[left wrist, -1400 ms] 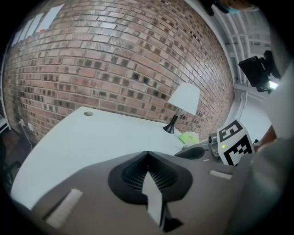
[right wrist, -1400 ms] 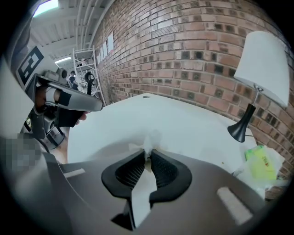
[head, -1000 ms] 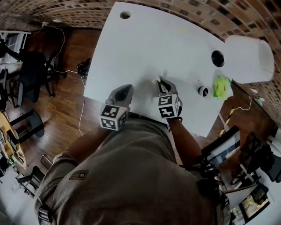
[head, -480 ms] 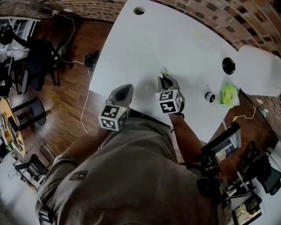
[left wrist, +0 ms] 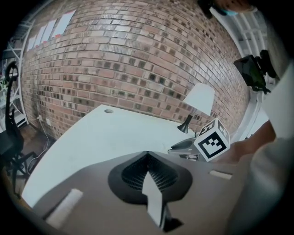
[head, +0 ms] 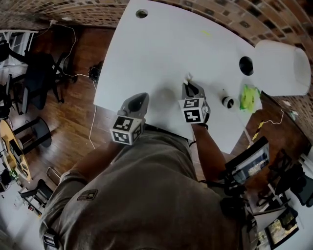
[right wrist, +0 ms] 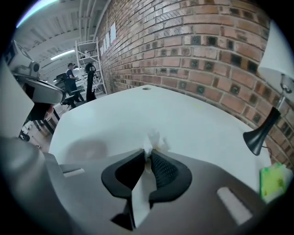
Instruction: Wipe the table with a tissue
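A small white tissue (right wrist: 153, 142) is pinched between the pads of my right gripper (right wrist: 149, 153), which is shut on it; its crumpled end pokes out past the tips. In the head view the right gripper (head: 188, 84) points down at the white table (head: 161, 53), with the tissue (head: 188, 78) at its tip over the near middle of the top. My left gripper (head: 140, 99) hangs over the table's near edge, to the left of the right one. In the left gripper view its jaws (left wrist: 146, 156) are closed together with nothing between them.
A white lamp shade (head: 283, 66) with a black base (head: 245, 65) stands at the table's right end. A yellow-green packet (head: 247, 96) and a small round black-and-white object (head: 227, 102) lie near it. A round cable hole (head: 142, 13) is at the far corner. Chairs stand on the wooden floor at left.
The right gripper with the tissue has shifted a little to the right across the table. The left gripper has stayed at the near edge.
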Available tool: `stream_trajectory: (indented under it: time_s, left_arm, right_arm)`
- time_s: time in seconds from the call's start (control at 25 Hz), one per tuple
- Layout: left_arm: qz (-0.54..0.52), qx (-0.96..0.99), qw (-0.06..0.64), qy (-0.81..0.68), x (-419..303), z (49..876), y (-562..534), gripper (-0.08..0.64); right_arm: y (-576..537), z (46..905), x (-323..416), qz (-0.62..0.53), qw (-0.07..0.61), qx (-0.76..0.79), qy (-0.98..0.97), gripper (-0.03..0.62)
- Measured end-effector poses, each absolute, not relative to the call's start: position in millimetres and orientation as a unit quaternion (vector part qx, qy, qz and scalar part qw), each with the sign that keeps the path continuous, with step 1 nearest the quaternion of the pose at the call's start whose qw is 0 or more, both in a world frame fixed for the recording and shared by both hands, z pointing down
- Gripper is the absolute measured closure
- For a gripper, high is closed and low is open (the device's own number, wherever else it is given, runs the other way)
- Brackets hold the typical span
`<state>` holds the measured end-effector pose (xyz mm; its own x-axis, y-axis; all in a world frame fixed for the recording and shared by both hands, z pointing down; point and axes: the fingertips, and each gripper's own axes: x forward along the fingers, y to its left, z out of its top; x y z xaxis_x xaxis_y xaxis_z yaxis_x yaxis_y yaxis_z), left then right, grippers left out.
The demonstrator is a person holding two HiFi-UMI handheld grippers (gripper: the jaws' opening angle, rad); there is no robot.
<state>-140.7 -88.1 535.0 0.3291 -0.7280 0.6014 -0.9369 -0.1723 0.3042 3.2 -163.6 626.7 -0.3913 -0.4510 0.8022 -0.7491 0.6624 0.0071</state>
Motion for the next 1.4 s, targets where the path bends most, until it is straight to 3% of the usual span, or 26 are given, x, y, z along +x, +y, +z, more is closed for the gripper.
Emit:
stream_trajectory:
  time_s: [0.28,0.84,1.4]
  left_arm:
    - [0.154,0.753,0.320,-0.553,-133.3,534.5,-92.4,0.558]
    - [0.157,0.728,0.323,-0.583,-171.1,530.8,-73.6,0.558]
    - [0.157,0.804,0.297,-0.491,-99.2,524.0,-98.0,0.558]
  right_arm:
    - [-166.6,628.8,16.5,0.187,0.418,0.385,-0.802,0.535]
    - [-146.2,626.5,-75.4,0.150,0.414,0.299,-0.847,0.535]
    - [-128.6,626.3,43.8,0.196,0.426,0.415,-0.780,0.535]
